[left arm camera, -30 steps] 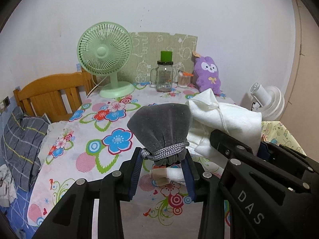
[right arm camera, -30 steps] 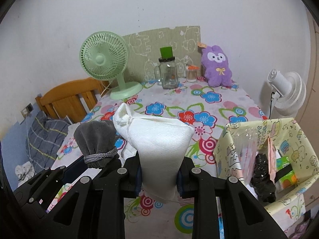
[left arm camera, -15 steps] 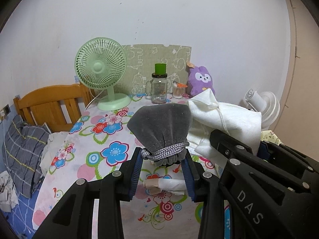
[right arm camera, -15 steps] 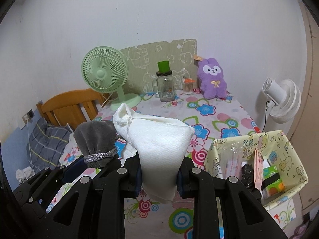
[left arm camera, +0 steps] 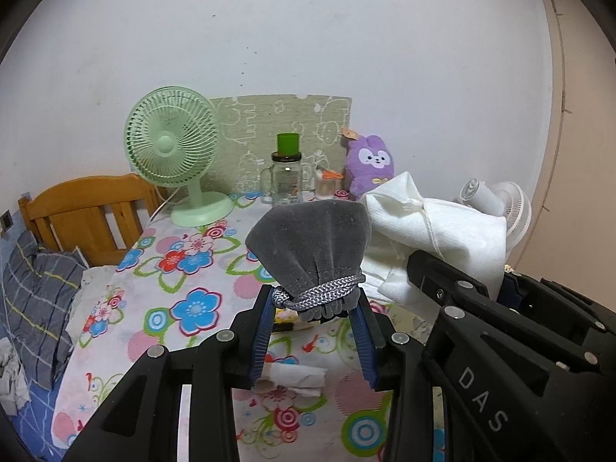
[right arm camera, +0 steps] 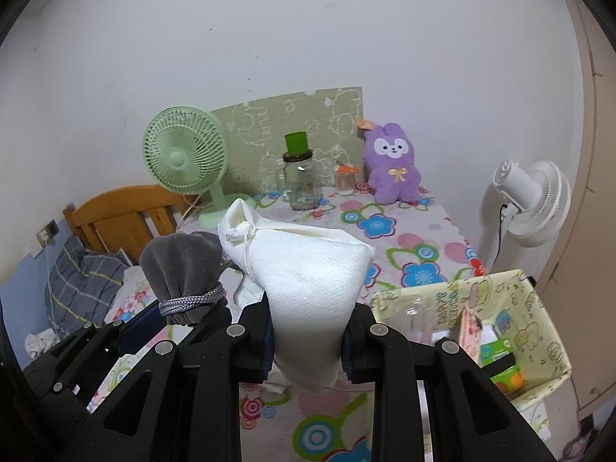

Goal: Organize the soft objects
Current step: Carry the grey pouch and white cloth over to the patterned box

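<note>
My left tongs (left arm camera: 313,313) are clamped on the gathered neck of a grey pouch (left arm camera: 310,246), right at its braided cord (left arm camera: 319,292), and the pouch stands up above the blue pads, held off the table (left arm camera: 161,300). My right tongs (right arm camera: 306,340) pinch the lower end of a white pouch (right arm camera: 308,269), whose tied mouth points up and away to the left. I hold both pouches in the air, side by side and close together; in the left view the white one (left arm camera: 435,231) sits just to the right of the grey one.

Under the left tongs, on the flowered cloth, lies a crumpled white paper roll (left arm camera: 294,375). To the right of my right tongs, near the table's edge, stands a yellow patterned bin (right arm camera: 512,300) with small packets inside. At the far end of the table, along the wall, I see a green fan (right arm camera: 184,158), a glass jar (right arm camera: 302,184) with a green cap, and a purple plush rabbit (right arm camera: 392,165). A white fan (right arm camera: 535,200) stands off the right side, a wooden chair (left arm camera: 84,215) off the left.
</note>
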A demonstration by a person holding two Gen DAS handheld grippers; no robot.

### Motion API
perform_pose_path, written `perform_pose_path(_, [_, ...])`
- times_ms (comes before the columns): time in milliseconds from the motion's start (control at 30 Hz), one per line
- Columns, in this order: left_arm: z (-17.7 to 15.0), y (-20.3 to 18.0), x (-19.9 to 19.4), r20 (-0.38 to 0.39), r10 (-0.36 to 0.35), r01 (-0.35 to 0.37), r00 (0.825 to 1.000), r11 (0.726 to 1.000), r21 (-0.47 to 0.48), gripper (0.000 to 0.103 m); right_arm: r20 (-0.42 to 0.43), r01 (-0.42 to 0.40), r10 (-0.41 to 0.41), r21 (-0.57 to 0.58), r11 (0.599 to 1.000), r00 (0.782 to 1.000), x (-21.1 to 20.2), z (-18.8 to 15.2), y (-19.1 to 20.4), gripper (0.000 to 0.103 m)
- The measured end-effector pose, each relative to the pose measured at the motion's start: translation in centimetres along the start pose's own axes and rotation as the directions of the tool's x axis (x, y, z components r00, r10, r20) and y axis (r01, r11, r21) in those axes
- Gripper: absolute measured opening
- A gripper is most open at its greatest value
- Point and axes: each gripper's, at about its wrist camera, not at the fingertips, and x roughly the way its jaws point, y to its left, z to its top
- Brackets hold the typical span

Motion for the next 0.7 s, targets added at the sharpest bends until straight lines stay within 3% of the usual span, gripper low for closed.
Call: perform_pose_path(700, [0.2,-6.5,1.9,-0.012,-0.057,0.058,0.998,0.997,0.052,0.039,0.005,0.057,-0.057,0.038,0.998,0.998,-0.3,-0.2,-6.6,0.029])
